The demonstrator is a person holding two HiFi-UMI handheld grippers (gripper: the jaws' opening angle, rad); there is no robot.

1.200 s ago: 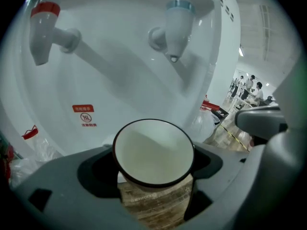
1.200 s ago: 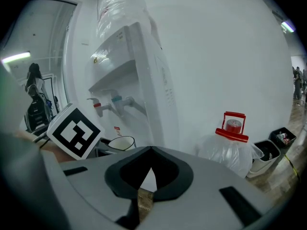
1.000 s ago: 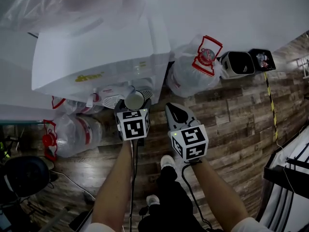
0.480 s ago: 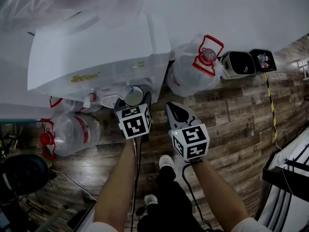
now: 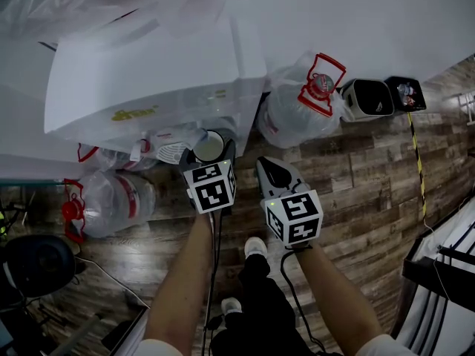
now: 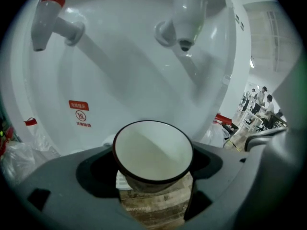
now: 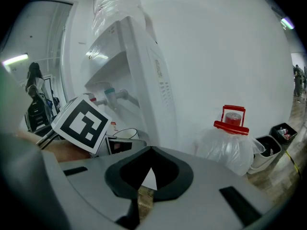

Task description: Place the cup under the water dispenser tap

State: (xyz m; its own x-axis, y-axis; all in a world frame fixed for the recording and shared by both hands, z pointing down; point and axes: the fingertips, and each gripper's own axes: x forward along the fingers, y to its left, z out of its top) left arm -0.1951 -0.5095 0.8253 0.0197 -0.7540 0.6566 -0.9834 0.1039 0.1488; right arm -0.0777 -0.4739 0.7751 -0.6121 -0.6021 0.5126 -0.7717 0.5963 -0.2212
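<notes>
A white cup [image 6: 153,157] with a dark rim sits between the jaws of my left gripper [image 6: 154,176], which is shut on it. The cup is upright and empty. It hangs in front of the white water dispenser [image 6: 124,80], below the clear tap [image 6: 187,13] at upper right; a red-handled tap [image 6: 48,16] is at upper left. In the head view the cup [image 5: 208,146] is at the dispenser's [image 5: 148,73] front edge, in my left gripper [image 5: 211,156]. My right gripper [image 5: 273,173] hangs beside it, shut and empty, its tips meeting [image 7: 144,176].
Large water bottles in plastic bags stand on the wooden floor, one right of the dispenser [image 5: 297,110] with a red cap, another at the left [image 5: 111,202]. Two bins [image 5: 369,98] stand against the wall. The drip grille [image 5: 172,153] lies left of the cup.
My left gripper with the cup has edged slightly forward and right, closer under the dispenser's front. The right gripper has hardly moved.
</notes>
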